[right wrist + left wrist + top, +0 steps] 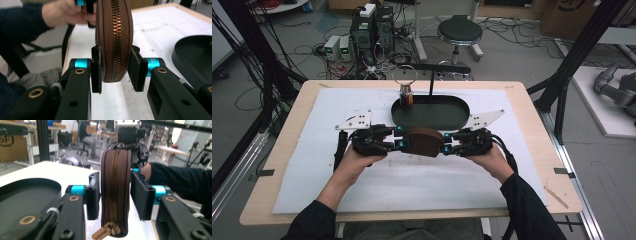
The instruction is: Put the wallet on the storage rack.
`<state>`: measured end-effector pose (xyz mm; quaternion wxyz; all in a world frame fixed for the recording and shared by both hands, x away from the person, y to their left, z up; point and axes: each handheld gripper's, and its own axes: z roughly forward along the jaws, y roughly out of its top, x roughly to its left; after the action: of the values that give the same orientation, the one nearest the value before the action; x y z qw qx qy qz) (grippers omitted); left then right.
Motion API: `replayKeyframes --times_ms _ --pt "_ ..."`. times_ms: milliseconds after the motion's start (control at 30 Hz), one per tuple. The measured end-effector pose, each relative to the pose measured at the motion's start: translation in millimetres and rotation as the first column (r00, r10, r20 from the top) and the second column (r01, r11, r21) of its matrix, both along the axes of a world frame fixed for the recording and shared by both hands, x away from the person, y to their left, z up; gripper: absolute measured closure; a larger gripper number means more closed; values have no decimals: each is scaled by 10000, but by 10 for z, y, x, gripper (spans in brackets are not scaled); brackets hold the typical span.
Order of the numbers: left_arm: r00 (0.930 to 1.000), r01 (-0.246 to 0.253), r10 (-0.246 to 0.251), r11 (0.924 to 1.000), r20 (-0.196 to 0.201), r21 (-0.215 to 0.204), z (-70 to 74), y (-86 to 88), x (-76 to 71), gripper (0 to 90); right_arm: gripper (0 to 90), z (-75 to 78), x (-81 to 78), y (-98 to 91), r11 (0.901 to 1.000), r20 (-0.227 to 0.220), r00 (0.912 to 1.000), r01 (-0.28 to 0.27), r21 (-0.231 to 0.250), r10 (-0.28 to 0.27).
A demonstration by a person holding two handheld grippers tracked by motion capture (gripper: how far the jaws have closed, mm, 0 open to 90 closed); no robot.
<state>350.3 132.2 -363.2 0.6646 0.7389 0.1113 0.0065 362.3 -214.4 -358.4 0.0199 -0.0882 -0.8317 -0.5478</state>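
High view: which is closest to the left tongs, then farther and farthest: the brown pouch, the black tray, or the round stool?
1. Brown pouch: right beside the left tongs, between both hands.
2. Black tray: just behind, mid-table.
3. Round stool: on the floor beyond the table.

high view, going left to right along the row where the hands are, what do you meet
left hand → left gripper → brown zip pouch → right gripper → right hand
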Motion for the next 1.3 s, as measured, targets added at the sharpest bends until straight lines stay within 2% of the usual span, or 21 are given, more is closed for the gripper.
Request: replayKeyframes --times_ms 100,167,233,300,367,433,600,700,800,967,1067,1167,1300 --pt "10000 35 -41 9966 75 820 18 -17 -9 525 684 21 -10 12 9997 20 10000 -92 -210 93" --pt "10000 -5 -3 9884 51 1517 4 -47 -10 491 685 25 -14 17 9994 -8 9999 -160 -305 160" --pt "10000 18 -30 9806 62 1962 -21 -79 -14 482 685 31 -17 25 9986 7 9998 -202 -493 203" --pt "9997 160 -191 9751 117 2213 -35 -108 -24 510 685 33 -22 35 9977 23 9997 -226 -641 228" --pt "9994 222 -279 9724 212 2323 -39 -129 -38 587 684 30 -20 37 9971 30 9998 -205 -731 208" --pt "9995 310 -324 9746 31 2219 -55 -126 -23 608 684 26 -14 30 9967 24 9998 -213 -782 215" --pt "9987 513 -504 9834 -96 1740 -77 -101 -10 665 671 39 -17 21 9976 84 9998 -178 -676 184" --pt "9981 611 -599 9883 -127 1401 -89 -93 -12 679 642 56 -17 3 9989 136 9998 -121 -461 127" --pt "9983 535 -515 9949 -258 857 -117 -75 -1 686 567 73 -14 -28 9999 131 9999 -16 -113 18" --pt "9985 498 -487 9978 -267 429 -148 -61 7 687 547 87 -1 -57 9995 -8 10000 80 318 -80" --pt "9985 532 -525 9977 -177 430 -152 -78 1 687 549 65 3 -26 9997 -96 9999 50 247 -48" --pt "9983 575 -571 9968 -91 552 -149 -87 -8 685 633 51 3 -6 9999 8 10000 56 146 -56" --pt "9992 391 -390 9962 -27 779 -140 -91 -19 659 667 51 2 -10 9999 10 10000 -56 125 56"
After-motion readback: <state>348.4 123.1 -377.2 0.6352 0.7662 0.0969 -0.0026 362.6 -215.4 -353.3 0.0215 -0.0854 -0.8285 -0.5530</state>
